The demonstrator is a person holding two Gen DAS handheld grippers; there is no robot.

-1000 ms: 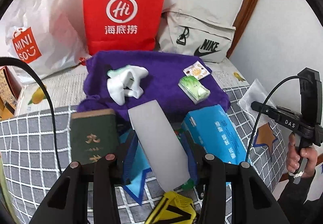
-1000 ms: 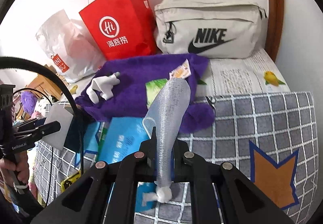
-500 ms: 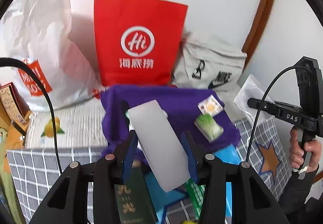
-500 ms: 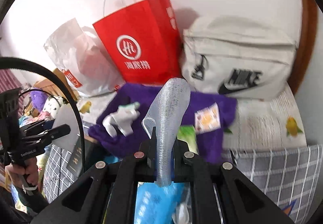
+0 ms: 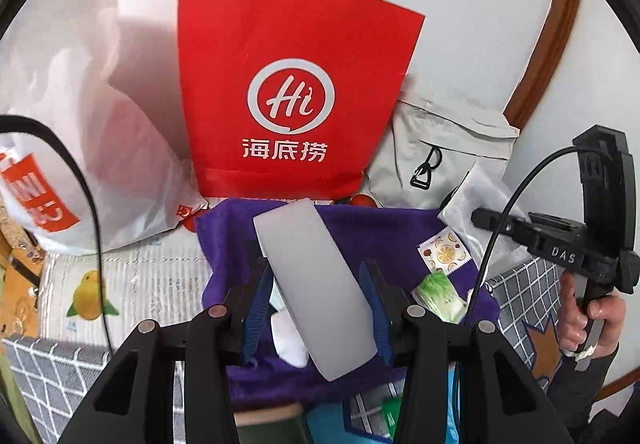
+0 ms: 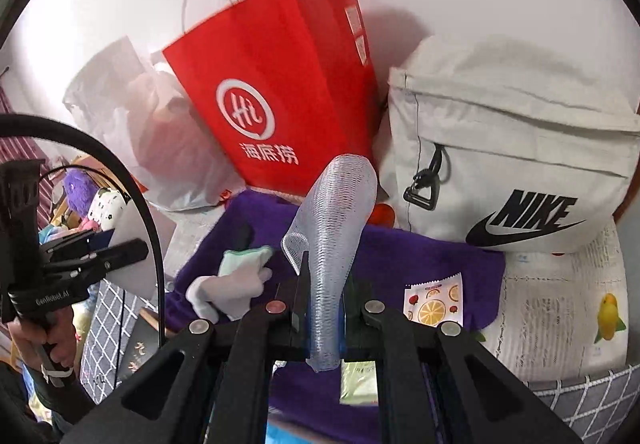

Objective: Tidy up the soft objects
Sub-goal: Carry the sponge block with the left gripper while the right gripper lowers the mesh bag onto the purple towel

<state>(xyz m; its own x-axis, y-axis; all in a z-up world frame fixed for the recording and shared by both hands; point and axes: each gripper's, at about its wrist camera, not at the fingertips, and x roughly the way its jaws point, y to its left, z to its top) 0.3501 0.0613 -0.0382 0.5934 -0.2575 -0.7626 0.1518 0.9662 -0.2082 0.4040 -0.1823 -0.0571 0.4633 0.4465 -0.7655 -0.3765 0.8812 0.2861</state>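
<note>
My left gripper [image 5: 316, 308] is shut on a flat grey-white sheet [image 5: 308, 272], held tilted over a purple towel [image 5: 400, 228]. A white sock bundle [image 5: 288, 336], a green packet [image 5: 440, 294] and a fruit-print sachet [image 5: 442, 254] lie on that towel. My right gripper [image 6: 324, 308] is shut on a white mesh sleeve [image 6: 336, 228] that sticks up over the purple towel [image 6: 432, 256]. A red paper bag [image 5: 296, 84] stands upright just behind the towel. In the right wrist view the red bag [image 6: 280, 96] leans left and the socks [image 6: 232, 284] lie left of the sleeve.
A beige Nike bag [image 6: 512, 148] sits right of the red bag, and a white plastic shopping bag [image 5: 52, 164] sits left. A dark green book [image 6: 136, 356] and a grid-patterned blanket [image 5: 48, 372] lie nearer. A white wall rises behind, with a wooden frame [image 5: 548, 44] at right.
Both grippers have moved forward towards the bags, each keeping its hold. The red bag has grown much larger. The green book and blue pack have slid to the bottom edge.
</note>
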